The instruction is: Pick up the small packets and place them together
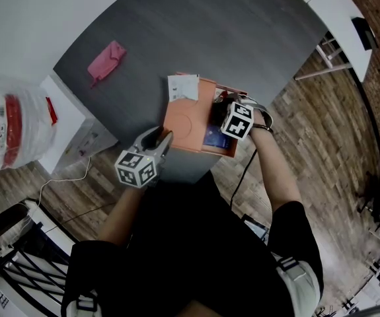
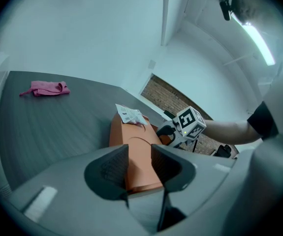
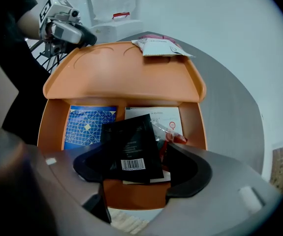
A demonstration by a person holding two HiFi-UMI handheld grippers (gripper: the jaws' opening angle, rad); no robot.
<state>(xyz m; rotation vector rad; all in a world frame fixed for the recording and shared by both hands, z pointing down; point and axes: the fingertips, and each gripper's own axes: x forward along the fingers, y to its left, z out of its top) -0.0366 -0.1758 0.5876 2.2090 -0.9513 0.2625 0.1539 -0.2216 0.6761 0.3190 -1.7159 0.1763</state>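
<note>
An orange box (image 3: 50, 127) lies open on the dark grey table, its lid (image 3: 121, 75) folded back. Inside lie a blue patterned packet (image 3: 89, 124), a white packet (image 3: 158, 116), a clear red-tipped packet (image 3: 173, 134) and, on top, a black packet with a barcode (image 3: 131, 149). My right gripper (image 3: 141, 168) points straight down over the box, open, the black packet lying loose between its jaws. Another white packet (image 1: 183, 86) rests on the lid's far edge. My left gripper (image 2: 139, 163) is shut on the lid's near edge (image 1: 186, 124).
A pink cloth (image 1: 106, 61) lies further off on the table. Left of the table stand a white cabinet (image 1: 67, 121) and a white bag with red print (image 1: 18, 127). The box sits close to the table's near edge, with wooden floor beyond it.
</note>
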